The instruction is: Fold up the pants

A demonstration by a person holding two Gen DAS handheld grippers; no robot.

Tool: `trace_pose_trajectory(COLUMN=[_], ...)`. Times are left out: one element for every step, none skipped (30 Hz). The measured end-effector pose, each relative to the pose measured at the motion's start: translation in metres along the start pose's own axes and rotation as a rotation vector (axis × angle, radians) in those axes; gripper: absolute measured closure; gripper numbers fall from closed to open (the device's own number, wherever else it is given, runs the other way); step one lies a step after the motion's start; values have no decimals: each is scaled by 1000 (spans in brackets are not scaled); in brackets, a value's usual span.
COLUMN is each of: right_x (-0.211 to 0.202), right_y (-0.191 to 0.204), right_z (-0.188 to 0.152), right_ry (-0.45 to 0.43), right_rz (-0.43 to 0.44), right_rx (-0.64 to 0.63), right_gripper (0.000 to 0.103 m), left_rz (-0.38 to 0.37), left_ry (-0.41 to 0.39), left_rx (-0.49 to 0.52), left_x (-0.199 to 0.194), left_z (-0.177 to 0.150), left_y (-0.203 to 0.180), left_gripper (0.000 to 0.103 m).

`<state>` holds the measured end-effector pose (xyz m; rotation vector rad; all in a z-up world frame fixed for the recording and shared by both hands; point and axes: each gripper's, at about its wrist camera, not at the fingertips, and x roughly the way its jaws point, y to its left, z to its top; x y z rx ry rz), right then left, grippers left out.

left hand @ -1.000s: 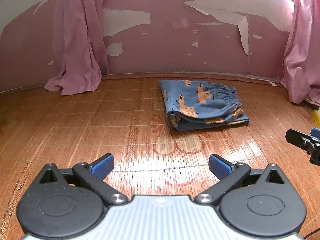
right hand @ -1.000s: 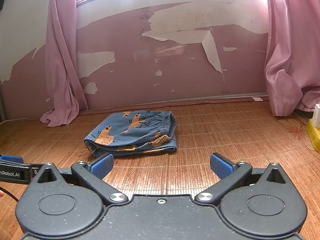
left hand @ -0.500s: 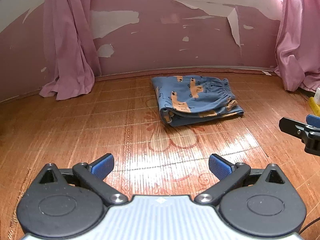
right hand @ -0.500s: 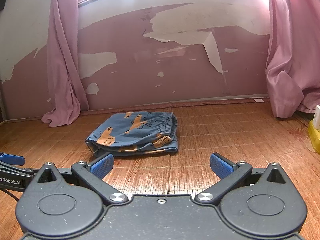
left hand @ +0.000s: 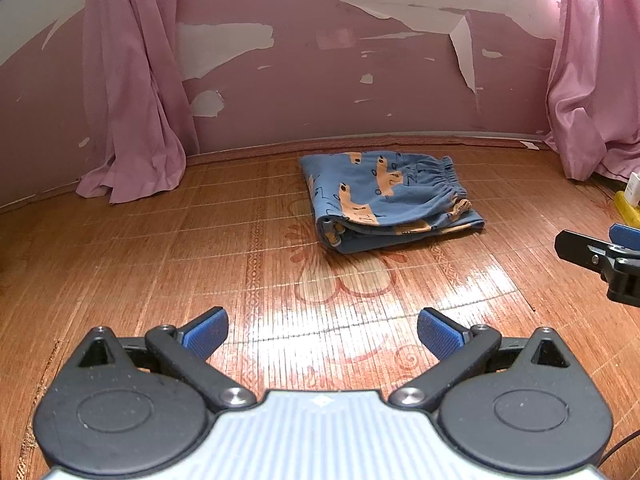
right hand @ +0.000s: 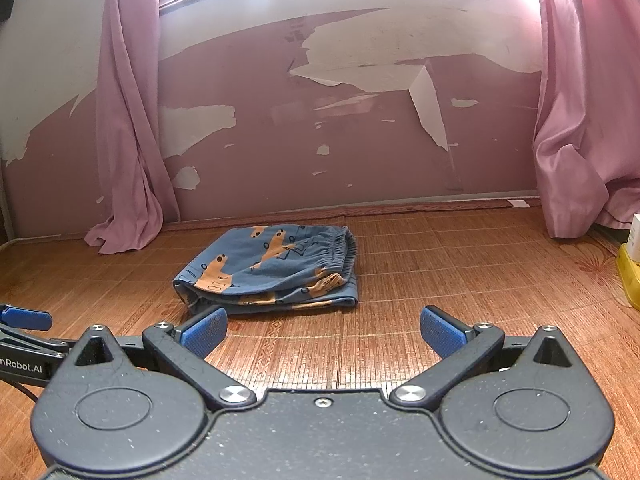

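Blue pants with orange prints lie folded into a compact bundle on the woven mat floor, waistband at the right side. The right wrist view shows the same pants just beyond my fingers. My left gripper hovers well short of the bundle, open, nothing between its blue pads. My right gripper is also open and empty, close in front of the pants. A tip of the right gripper shows at the left view's right edge, and the left gripper's fingers appear at the right view's left edge.
A peeling pink wall closes the back. Pink curtains hang to the floor at the left and right. A yellow container with a white item sits at the far right on the mat.
Both grippers have drawn back and tilted up slightly; the pants sit a little farther off and have not moved. Both stayed open.
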<state>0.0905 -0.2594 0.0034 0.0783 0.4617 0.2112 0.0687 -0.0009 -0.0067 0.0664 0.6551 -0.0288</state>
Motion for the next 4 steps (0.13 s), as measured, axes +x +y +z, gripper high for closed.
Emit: trace_pose_trajectory(right_x=[0,0,0,0], right_y=[0,0,0,0], right_z=[0,0,0,0], right_ry=[0,0,0,-1], right_rz=[0,-1,0,0], right_rx=[0,-1,-1,-1], right_gripper=[1,1,1,1], left_rz=[0,1,3,3], left_ry=[-2,-2,-2,0], left_rx=[-1,-2,-2,-1], left_x=[0,0,0,0], left_z=[0,0,0,0], left_y=[0,0,0,0], left_gripper=[0,0,0,0])
